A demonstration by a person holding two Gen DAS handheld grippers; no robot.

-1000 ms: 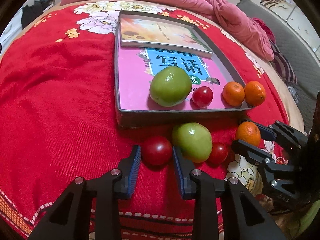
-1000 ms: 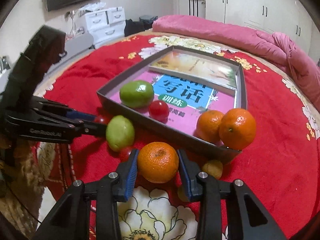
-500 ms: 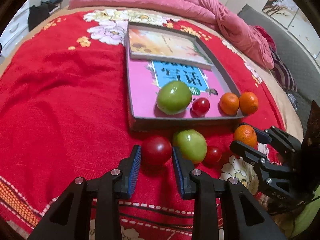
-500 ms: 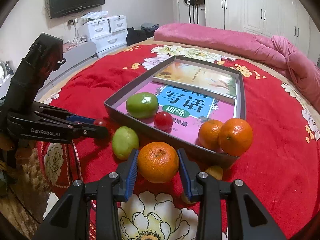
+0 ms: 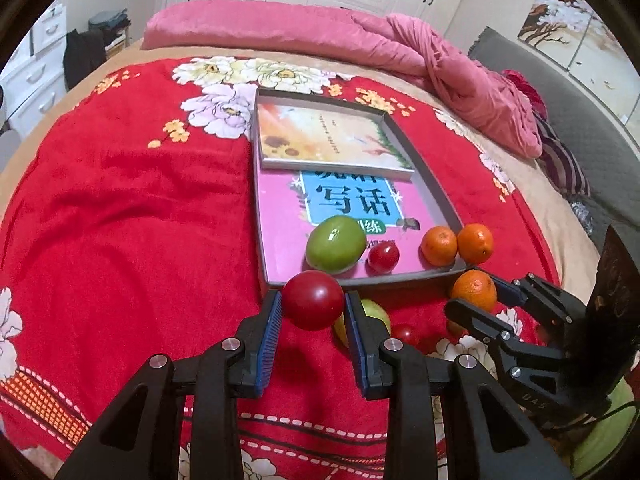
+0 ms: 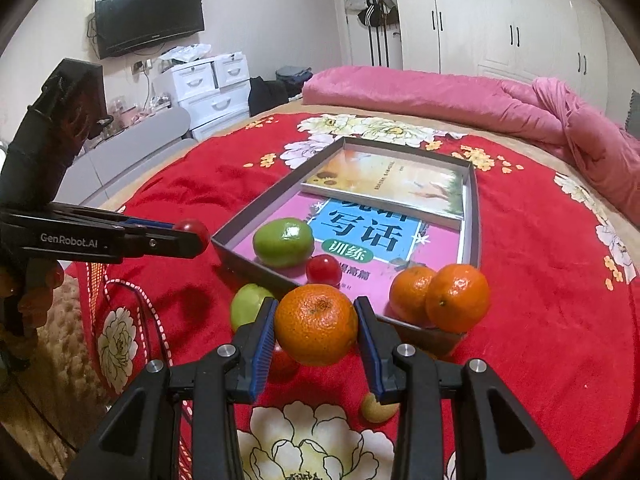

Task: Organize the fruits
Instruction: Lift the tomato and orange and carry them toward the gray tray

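My left gripper (image 5: 313, 307) is shut on a red tomato (image 5: 313, 305), held above the blanket just short of the grey tray's near wall (image 5: 372, 281). My right gripper (image 6: 315, 325) is shut on an orange (image 6: 316, 324), lifted near the tray's front corner. Inside the tray (image 6: 474, 216) lie a green fruit (image 5: 336, 244), a small tomato (image 5: 383, 257) and two oranges (image 5: 457, 244) on a pink book. On the blanket remain a green fruit (image 6: 249, 305), a small tomato (image 5: 405, 334) and a yellowish fruit (image 6: 376, 409).
A second book (image 5: 328, 140) fills the tray's far half. The red floral blanket (image 5: 120, 216) covers the bed, with a pink quilt (image 5: 360, 36) bunched at the far side. White drawers (image 6: 204, 88) and a wall television (image 6: 150, 16) stand beyond the bed.
The left gripper has lifted the red tomato off the blanket and brought it closer to the tray. The right gripper has tilted up a little, still holding its orange.
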